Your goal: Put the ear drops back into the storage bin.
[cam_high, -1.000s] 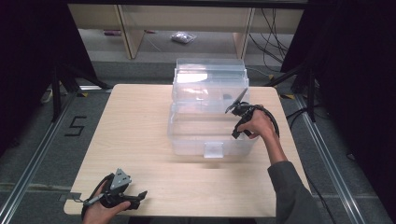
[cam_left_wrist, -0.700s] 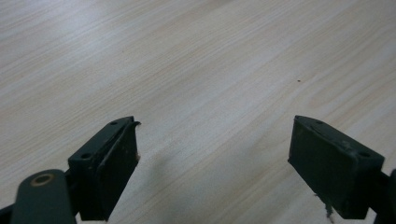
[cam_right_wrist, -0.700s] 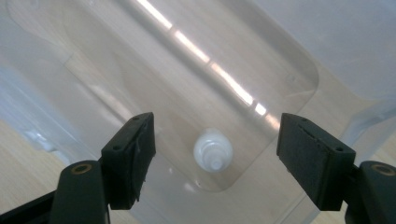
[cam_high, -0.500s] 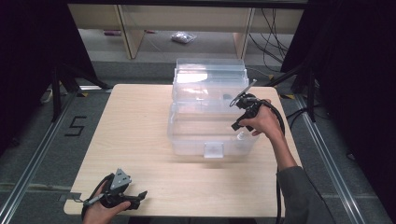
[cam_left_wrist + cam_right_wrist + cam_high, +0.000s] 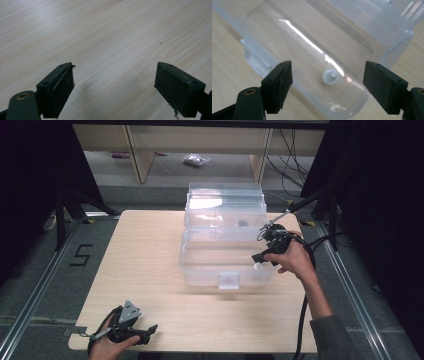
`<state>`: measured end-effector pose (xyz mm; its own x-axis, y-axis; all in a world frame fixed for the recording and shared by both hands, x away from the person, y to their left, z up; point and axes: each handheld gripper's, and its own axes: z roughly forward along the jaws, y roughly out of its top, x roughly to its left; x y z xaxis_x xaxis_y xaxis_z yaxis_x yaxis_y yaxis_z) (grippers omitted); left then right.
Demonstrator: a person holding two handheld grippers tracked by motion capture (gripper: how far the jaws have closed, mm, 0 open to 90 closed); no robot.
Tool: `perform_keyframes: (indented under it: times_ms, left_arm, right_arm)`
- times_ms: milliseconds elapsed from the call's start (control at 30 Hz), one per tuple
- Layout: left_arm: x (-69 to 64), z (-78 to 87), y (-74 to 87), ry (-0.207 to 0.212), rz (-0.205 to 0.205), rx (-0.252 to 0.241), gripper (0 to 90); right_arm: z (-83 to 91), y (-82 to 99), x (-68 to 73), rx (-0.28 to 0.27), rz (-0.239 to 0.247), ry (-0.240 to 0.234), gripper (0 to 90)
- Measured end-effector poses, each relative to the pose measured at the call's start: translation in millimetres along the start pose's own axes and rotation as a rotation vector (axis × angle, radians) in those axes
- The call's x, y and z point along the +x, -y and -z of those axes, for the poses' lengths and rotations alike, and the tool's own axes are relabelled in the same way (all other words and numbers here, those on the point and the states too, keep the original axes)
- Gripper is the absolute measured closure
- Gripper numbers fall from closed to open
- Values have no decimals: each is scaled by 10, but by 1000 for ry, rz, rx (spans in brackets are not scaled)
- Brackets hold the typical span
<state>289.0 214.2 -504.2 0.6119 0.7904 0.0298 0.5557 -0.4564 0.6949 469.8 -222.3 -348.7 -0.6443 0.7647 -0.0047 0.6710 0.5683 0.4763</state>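
**Two claws, one clear box, one small white piece**

One clear plastic box [image 5: 225,245] stands on the far half of the table [image 5: 145,255], its lid [image 5: 225,202] swung up behind it. Inside, on the bottom near the right end, lies one small round white piece [image 5: 330,76] with a stub in its middle; the high view shows it as a pale dot [image 5: 258,266] just under the right hand.

There are two claws, one in each hand. The right claw [image 5: 261,261] hangs over the right end of the box, pointing down into it. Its jaws have just been opening and now stand wide apart; in the right gripper view the white piece sits on the box floor in line with the gap between them, touched by neither pad.

The left claw [image 5: 147,334] rests low at the near left corner of the table, well apart from the box. Its two jaws are spread wide with nothing but bare wood between them in the left gripper view.

One person is at work; both forearms come in from the near edge.
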Motion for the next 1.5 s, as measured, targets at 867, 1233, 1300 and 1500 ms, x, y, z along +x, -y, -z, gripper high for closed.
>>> perform_keyframes:
  times_ms: [867, 1233, 1300, 1500]
  left_arm:
    - [7, 10, 2, 6, 5, 1, 150]
    - [2, 2, 4, 4, 11, -5, 150]
    - [10, 6, 3, 1, 1, 3, 150]
    - [9, 11, 3, 5, 6, 2, 150]
  right_arm:
    - [63, 386, 52, -96, -23, -29, 241]
    - [91, 649, 116, -178, -30, -49, 225]
    - [90, 671, 136, -178, -40, -55, 225]
    - [87, 791, 188, -199, -20, -49, 214]
